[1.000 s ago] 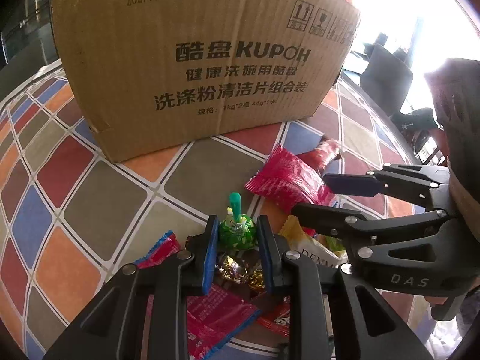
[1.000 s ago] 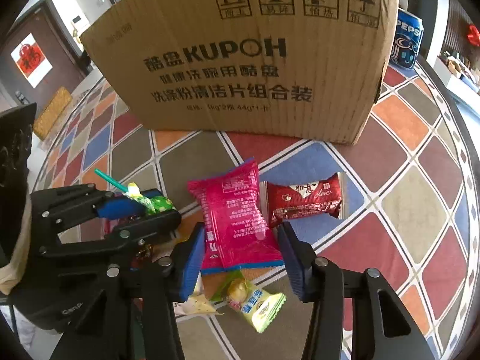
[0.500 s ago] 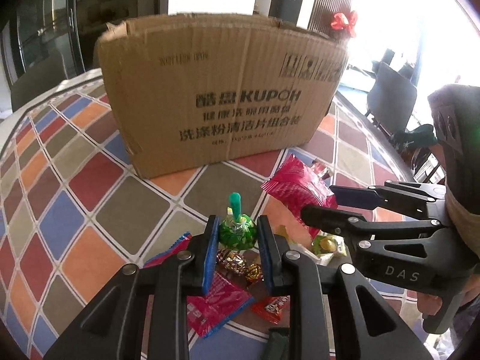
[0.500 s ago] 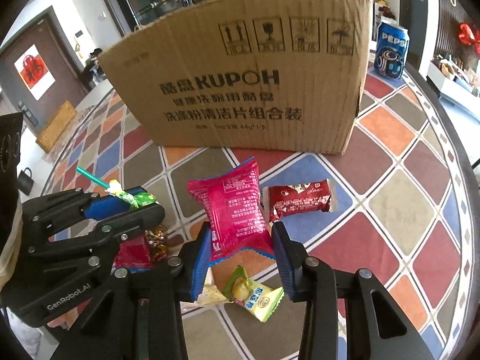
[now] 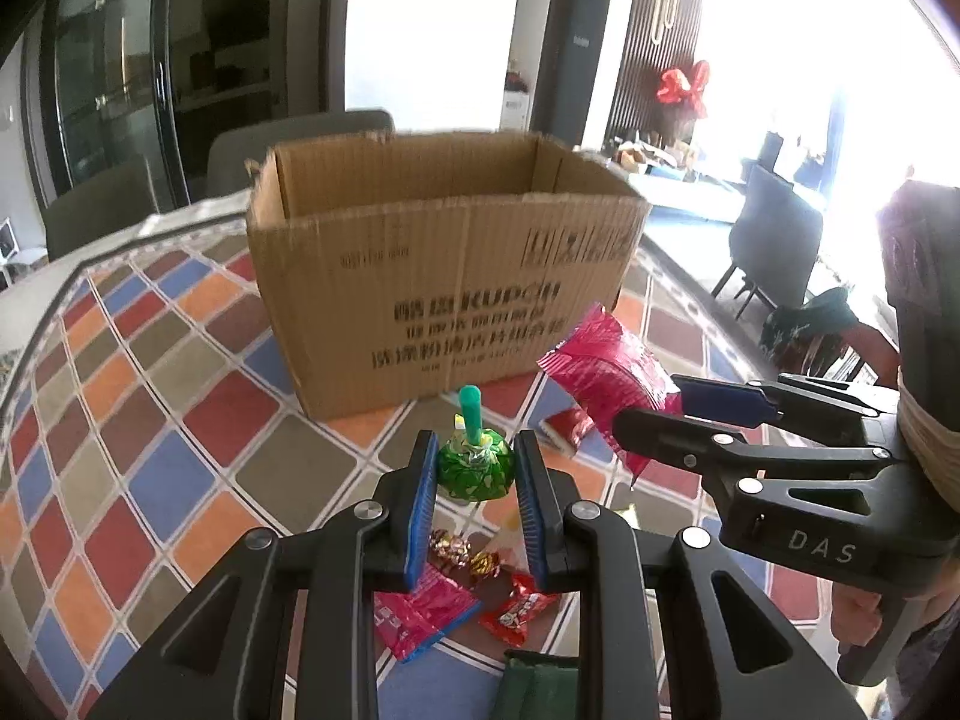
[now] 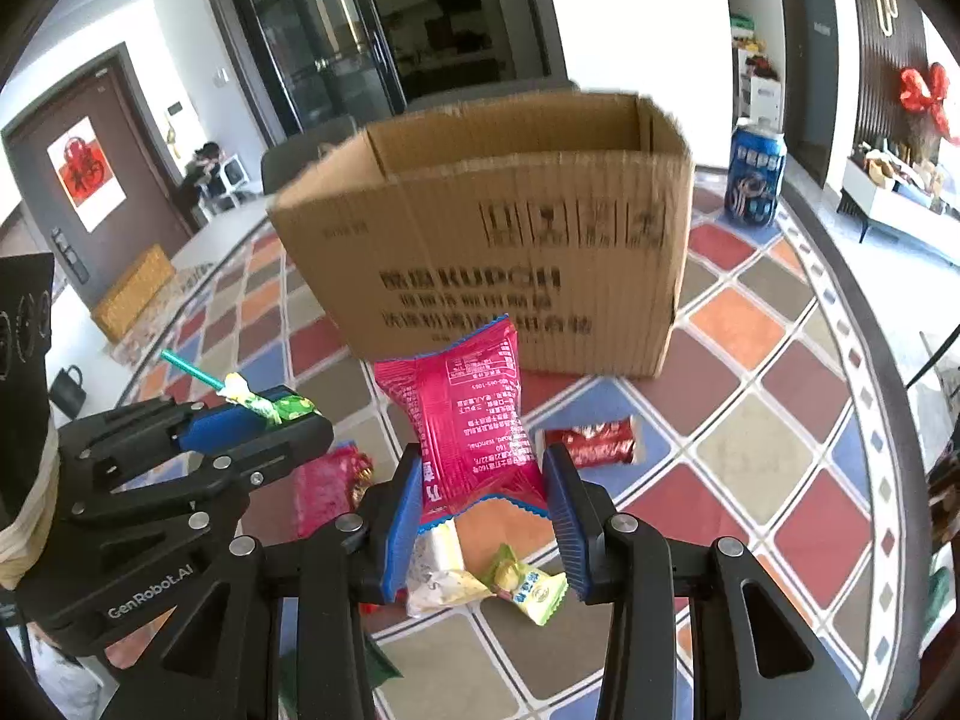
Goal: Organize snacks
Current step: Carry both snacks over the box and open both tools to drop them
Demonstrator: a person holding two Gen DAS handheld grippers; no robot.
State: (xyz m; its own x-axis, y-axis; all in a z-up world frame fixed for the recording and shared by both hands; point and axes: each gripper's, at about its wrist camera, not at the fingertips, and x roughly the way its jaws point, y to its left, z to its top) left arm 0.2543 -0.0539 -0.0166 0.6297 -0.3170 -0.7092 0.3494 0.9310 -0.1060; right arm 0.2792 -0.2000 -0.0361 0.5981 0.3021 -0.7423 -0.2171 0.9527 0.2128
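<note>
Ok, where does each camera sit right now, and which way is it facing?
Left wrist: behind the left gripper, shut on a green lollipop, facing the open cardboard box; the right gripper shows at right.
Right wrist: behind the right gripper, shut on a pink snack packet, facing the box; the left gripper shows at left.
Shared: box, chequered tablecloth, both held snacks.

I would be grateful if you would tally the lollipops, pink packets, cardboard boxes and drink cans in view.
Lollipops: 1, the green lollipop
Pink packets: 2, the held pink packet and the pink packet on the table
Cardboard boxes: 1, the cardboard box
Drink cans: 1, the Pepsi can
Total: 5
</note>
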